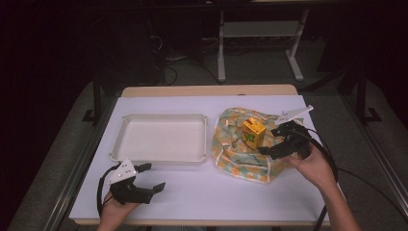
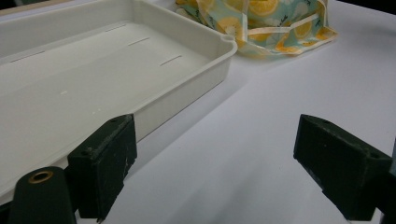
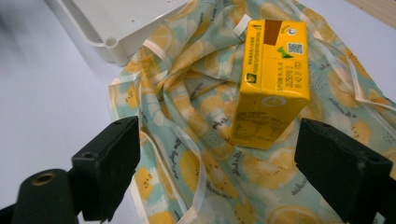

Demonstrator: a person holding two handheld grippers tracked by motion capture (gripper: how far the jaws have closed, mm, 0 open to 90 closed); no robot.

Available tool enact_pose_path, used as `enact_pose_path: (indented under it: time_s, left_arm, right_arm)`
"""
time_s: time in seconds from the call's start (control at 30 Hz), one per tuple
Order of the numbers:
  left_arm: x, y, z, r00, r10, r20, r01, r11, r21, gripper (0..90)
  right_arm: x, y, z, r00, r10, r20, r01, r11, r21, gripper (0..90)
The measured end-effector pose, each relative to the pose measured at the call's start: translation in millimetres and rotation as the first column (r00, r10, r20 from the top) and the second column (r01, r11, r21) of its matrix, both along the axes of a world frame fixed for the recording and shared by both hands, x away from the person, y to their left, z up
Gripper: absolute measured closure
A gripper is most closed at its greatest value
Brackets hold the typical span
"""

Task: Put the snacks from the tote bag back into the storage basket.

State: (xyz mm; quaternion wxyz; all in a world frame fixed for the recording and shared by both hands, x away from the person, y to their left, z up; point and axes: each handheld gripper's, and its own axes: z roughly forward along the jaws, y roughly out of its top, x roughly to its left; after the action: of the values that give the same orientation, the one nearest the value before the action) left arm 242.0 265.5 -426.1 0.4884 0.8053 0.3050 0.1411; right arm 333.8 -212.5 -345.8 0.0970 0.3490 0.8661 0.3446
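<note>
To grip the yellow carton (image 3: 272,84) well, the right hand-held gripper (image 1: 279,140) should probably close squarely on its flat sides without snagging the fruit-print cloth (image 1: 235,149) beneath it. The carton stands on that cloth near the counter's right edge, just ahead of the wide-open jaws. The left hand-held gripper (image 1: 148,177) rests wide open near the front left corner, beside the white tray (image 1: 161,157).

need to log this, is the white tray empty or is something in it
Empty: the white tray shows only its bare floor in the high view and the left gripper view.

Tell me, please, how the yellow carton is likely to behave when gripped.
The yellow carton probably squeezes slightly, being a thin-walled box. Standing upright on the rumpled fabric bag, it may tip if nudged. Its flat sides should suit the open right hand-held gripper.
</note>
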Motion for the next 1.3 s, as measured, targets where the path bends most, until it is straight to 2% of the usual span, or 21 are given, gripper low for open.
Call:
enact_pose_path:
  time_s: [0.3,0.87,1.17,1.3]
  left_arm:
    - [-0.2,0.4,0.2,1.0,0.0,0.003,0.0,1.0,0.002,13.2]
    - [-0.3,0.2,0.1,1.0,-0.004,0.001,0.004,1.0,-0.001,13.2]
    - [-0.2,0.1,0.1,1.0,-0.005,-0.001,0.005,1.0,-0.002,13.2]
    - [-0.1,0.0,0.1,1.0,-0.005,-0.002,0.005,1.0,-0.001,13.2]
  right_arm:
    - [12.6,6.2,3.9,0.9999,0.009,-0.008,-0.009,1.0,-0.016,13.7]
    - [39.6,17.5,6.9,0.9992,0.004,-0.041,-0.007,0.996,-0.085,14.6]
    - [48.6,22.6,10.8,0.999,0.006,-0.044,-0.01,0.995,-0.096,15.5]
    - [52.4,25.6,9.5,0.9981,0.003,-0.061,-0.009,0.994,-0.106,16.6]
